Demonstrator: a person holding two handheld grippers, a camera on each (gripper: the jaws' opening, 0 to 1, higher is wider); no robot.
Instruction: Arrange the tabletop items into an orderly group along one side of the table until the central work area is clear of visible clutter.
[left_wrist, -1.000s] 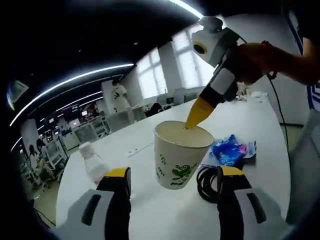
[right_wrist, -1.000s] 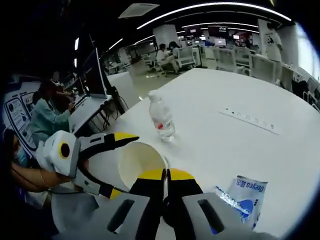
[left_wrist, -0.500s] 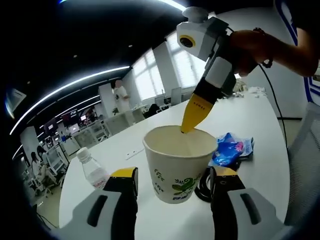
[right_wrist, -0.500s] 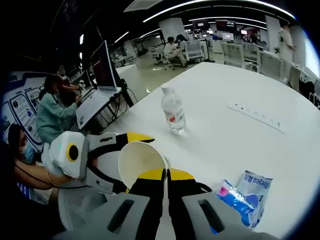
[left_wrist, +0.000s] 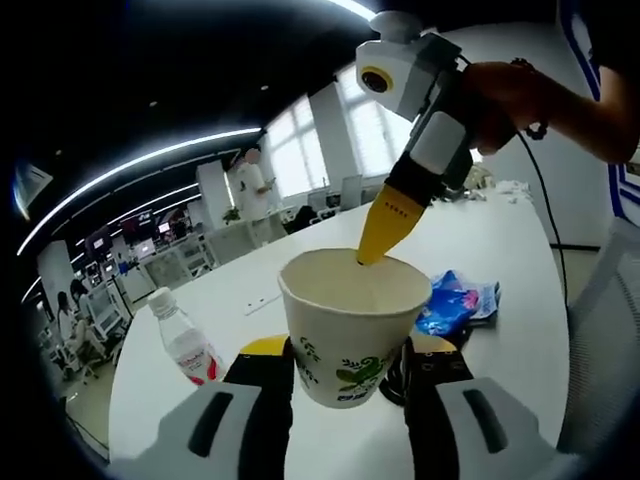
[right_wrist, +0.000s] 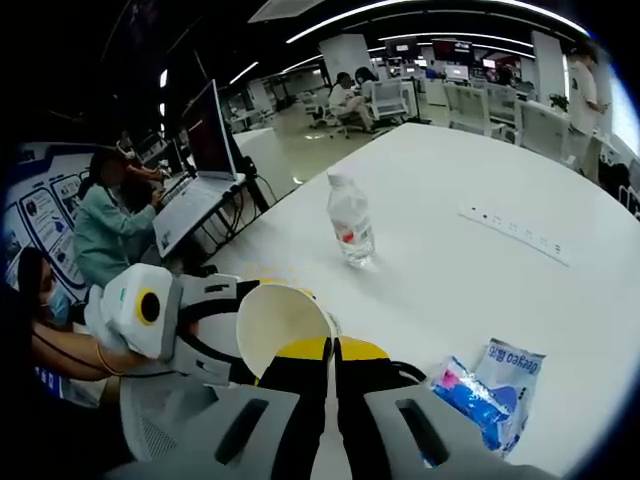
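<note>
The white desk (right_wrist: 480, 270) carries everything. A paper cup (left_wrist: 352, 325) with a green leaf print sits between the jaws of the left tool (left_wrist: 345, 370), which press both its sides. The right tool (right_wrist: 325, 350) has its jaws closed together on the cup's rim (its yellow tips dip inside the cup in the left gripper view). A water bottle (right_wrist: 351, 220) stands upright, well apart. A blue snack packet (right_wrist: 490, 390) lies beside the cup, next to a coiled black cable (left_wrist: 398, 375).
</note>
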